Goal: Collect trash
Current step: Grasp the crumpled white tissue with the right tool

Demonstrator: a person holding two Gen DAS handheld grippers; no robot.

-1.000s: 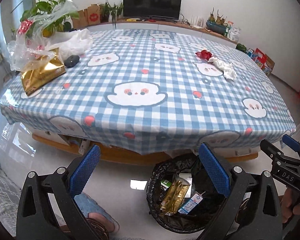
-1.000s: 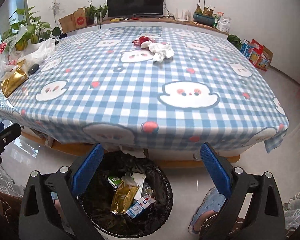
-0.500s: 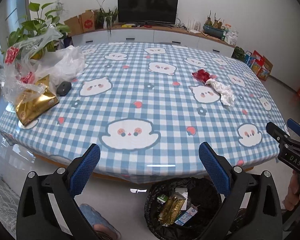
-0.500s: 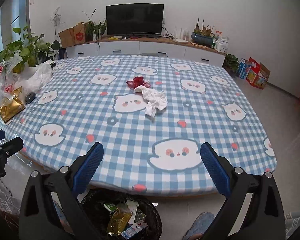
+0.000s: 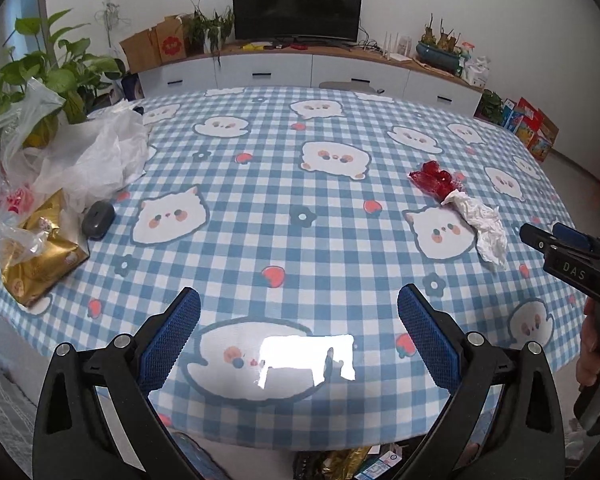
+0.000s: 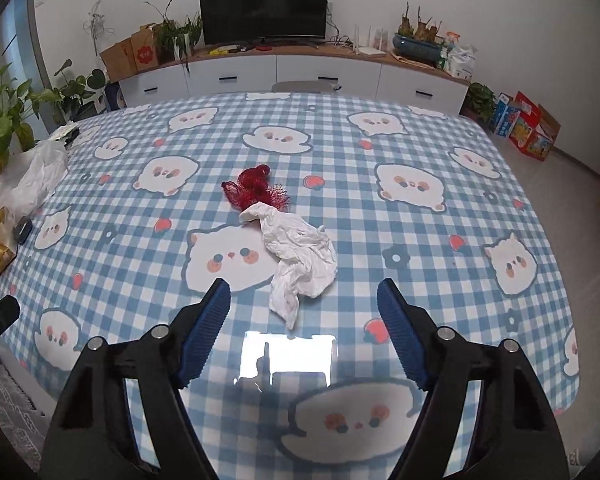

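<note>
Both tools hang above the near edge of the bench (image 6: 440, 152), which is covered by a blue-and-white checked cloth printed with round white animal faces, strawberries and flowers. The right tool (image 6: 303, 300) has its blue-padded fingers spread wide with nothing between them, and a crumpled white tissue (image 6: 300, 258) lies on the cloth just ahead of the gap, its far end touching a red mesh wad (image 6: 256, 192). The left tool (image 5: 298, 312) is likewise spread wide and empty over bare cloth near the bench's front edge. In the left wrist view the right tool appears at the right side, gripped by a hand, and its black body carries the letters "DAS" in white. On the left part of the bench sits a gold foil packet (image 5: 44, 256) with small print too blurred to read, partly under a clear plastic bag (image 5: 16, 184) bearing red marks I cannot make out; a dark oval object (image 5: 98, 219) lies just beside them. Below the bench edge, a sliver of a black bin bag (image 5: 312, 466) shows with gold and printed wrappers in it. Against the far wall stand a dark television (image 6: 263, 6) on a white sideboard and a brown paper bag (image 6: 145, 53) with a red emblem.
</note>
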